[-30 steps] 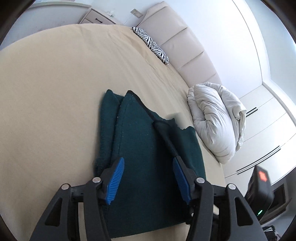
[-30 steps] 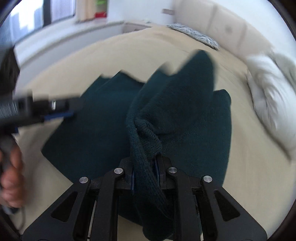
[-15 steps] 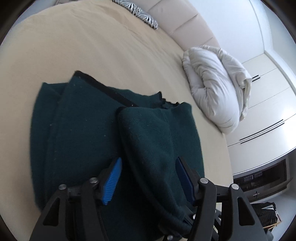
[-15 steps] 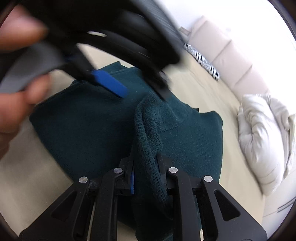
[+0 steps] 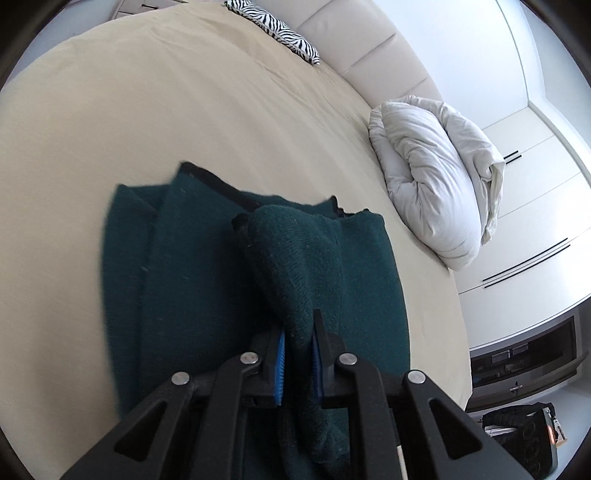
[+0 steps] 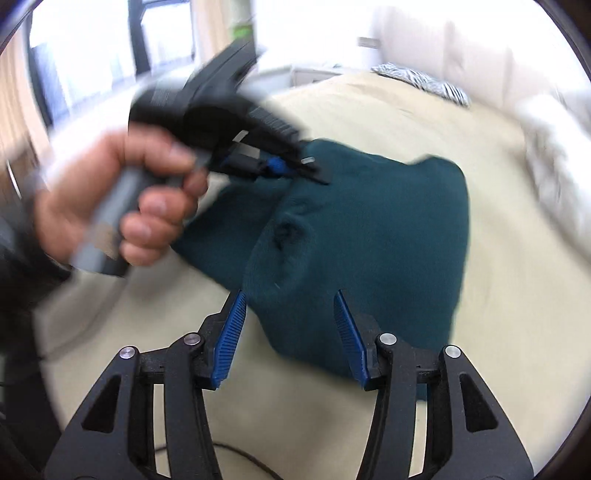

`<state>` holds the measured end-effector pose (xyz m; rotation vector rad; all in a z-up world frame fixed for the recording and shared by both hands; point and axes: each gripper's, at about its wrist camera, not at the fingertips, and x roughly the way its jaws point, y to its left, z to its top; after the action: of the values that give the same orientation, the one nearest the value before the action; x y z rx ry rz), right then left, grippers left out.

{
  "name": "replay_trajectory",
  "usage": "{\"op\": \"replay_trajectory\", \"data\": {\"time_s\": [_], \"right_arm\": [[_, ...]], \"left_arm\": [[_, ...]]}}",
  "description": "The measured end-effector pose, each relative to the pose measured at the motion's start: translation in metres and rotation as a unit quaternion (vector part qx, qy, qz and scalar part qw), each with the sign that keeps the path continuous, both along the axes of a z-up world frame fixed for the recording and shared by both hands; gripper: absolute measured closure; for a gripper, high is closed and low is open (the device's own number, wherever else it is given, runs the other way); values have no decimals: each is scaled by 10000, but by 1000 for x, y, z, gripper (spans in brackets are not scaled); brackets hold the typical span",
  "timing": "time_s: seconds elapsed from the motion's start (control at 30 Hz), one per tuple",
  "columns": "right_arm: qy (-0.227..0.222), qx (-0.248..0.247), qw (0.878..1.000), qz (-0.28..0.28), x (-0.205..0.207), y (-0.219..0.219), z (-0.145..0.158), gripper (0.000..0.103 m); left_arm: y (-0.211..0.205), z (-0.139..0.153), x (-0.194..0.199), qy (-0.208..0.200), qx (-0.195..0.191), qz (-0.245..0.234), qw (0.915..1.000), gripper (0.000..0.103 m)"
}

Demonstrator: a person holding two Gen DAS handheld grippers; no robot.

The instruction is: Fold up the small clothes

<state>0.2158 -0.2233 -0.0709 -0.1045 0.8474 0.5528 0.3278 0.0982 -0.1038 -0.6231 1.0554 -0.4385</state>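
A dark green knitted garment (image 5: 207, 280) lies partly folded on the beige bed (image 5: 147, 110). My left gripper (image 5: 297, 339) is closing, its blue pads pinching a raised fold of the garment. In the right wrist view the same green garment (image 6: 369, 236) lies ahead, blurred. My right gripper (image 6: 290, 306) is opening above its near edge, and its blue pads do not touch the cloth. A hand (image 6: 122, 206) holds the left gripper (image 6: 295, 168) at the garment's far left edge there.
A crumpled white duvet (image 5: 432, 177) lies at the bed's right side. A zebra-print pillow (image 5: 277, 29) rests by the padded headboard (image 5: 369, 48). White wardrobes (image 5: 535, 221) stand to the right, with a dark bag (image 5: 521, 428) on the floor. A window (image 6: 92, 55) is at the left.
My left gripper has shut on the raised fold of the garment. My right gripper has let go of that fold, opened and pulled back.
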Motion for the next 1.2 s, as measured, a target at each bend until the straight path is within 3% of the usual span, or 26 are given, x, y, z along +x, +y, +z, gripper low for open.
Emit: {"op": "replay_trajectory", "data": {"time_s": [0.13,0.33,0.53,0.7,0.83,0.97,1.07,1.2], "right_arm": [[-27,-92,9991,-423,18,-16,-1,55],[40,12,9999,-97,48,15,-25,55],[39,-223,9991,355,75,57,-48,55],[206,-301,9988,320,80,57,-70,55],[287,-107,9991,298,77,35,-66,55],[265,437,9986,-111,80,2,-55,55],[428,749,9949,-526,91,-32,-60,55],[625,1047,9900,-714,97,-65,-71,58]], "left_arm": [[24,7,-1,-16,66,33,10000,90],[64,9,5,22,225,160,9996,90],[70,-23,12,295,433,258,9983,88],[76,-28,6,244,252,493,9982,81],[70,14,-24,-445,1081,830,9897,81],[30,44,-56,-1207,1754,447,9760,81],[-1,34,-68,-1334,2194,66,9664,81],[-4,-3,-74,-1101,2300,-128,9669,84]]}}
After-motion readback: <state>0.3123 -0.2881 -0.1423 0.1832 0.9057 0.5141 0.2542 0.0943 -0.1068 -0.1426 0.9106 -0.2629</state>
